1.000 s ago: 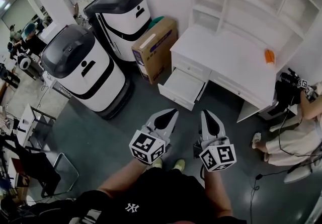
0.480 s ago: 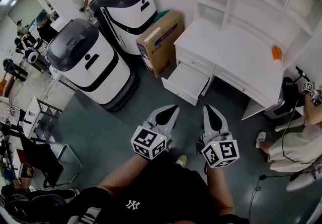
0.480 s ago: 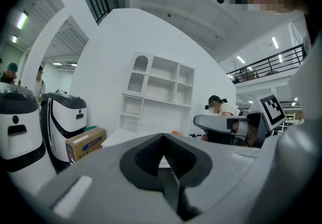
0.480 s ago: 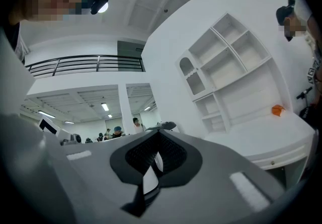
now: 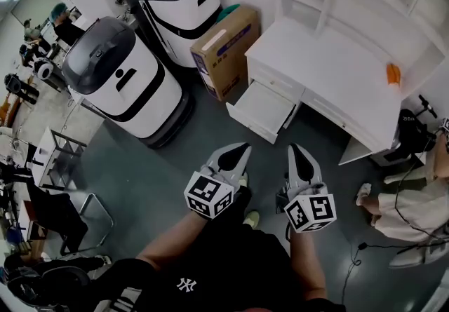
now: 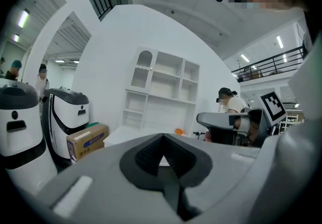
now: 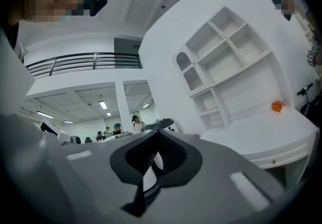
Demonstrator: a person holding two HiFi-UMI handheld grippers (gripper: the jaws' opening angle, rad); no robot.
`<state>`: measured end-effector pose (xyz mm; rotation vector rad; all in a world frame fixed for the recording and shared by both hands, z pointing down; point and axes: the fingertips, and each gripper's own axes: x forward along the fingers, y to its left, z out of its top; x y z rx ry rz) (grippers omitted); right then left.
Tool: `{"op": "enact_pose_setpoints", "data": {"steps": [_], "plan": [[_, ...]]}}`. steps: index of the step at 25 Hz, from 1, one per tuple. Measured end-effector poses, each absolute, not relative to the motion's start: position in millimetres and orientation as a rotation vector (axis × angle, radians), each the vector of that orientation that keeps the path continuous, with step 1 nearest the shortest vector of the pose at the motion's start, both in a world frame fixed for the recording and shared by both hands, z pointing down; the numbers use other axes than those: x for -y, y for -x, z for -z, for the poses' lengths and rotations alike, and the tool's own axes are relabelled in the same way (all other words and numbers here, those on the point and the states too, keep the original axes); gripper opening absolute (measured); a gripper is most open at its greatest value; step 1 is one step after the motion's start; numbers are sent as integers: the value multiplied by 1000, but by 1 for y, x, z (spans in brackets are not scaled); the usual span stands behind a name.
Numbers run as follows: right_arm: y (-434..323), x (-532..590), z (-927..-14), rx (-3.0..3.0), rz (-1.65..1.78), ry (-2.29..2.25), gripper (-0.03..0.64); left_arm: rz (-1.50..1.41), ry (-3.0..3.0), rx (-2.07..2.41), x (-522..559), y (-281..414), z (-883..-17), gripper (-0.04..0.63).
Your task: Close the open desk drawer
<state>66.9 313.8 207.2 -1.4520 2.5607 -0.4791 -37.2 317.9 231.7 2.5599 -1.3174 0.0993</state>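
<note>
Open drawer sticks out of the white desk, at 12 o'clock from both tools and well apart from them. L hand-held gripper & R hand-held gripper are side by side, each w/ jaws pressed tog. and nothing held. Cardboard box stands just beside the drawer, at its 10 o'clock. Two black-and-white machines are farther out, approx. 9–10 o'clock. Orange item lies on the desk at 2 o'clock. Seated person at 3 o'clock.

White counter bears one small orange object toward its 3 o'clock end; on the grey floor at its 9 o'clock stands a cardboard box.
</note>
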Motion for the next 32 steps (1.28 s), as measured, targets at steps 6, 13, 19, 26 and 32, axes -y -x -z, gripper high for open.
{"op": "enact_pose_setpoints", "data": {"steps": [6, 13, 19, 26, 32], "plan": [[-49, -269, -225, -2599, 498, 1446, 21, -110, -2535, 1310, -275, 50, -258, 1], [-26, -189, -261, -2656, 546, 1444, 21, -139, -2532, 1269, -205, 68, -308, 1], [-7, -118, -296, -2687, 604, 1453, 21, -188, -2518, 1219, -142, 85, -353, 1], [16, -67, -342, -2762, 690, 1454, 21, -266, -2496, 1170, -93, 102, -413, 1], [22, -45, -384, -2815, 722, 1479, 21, -352, -2458, 1108, -74, 104, -475, 1]]}}
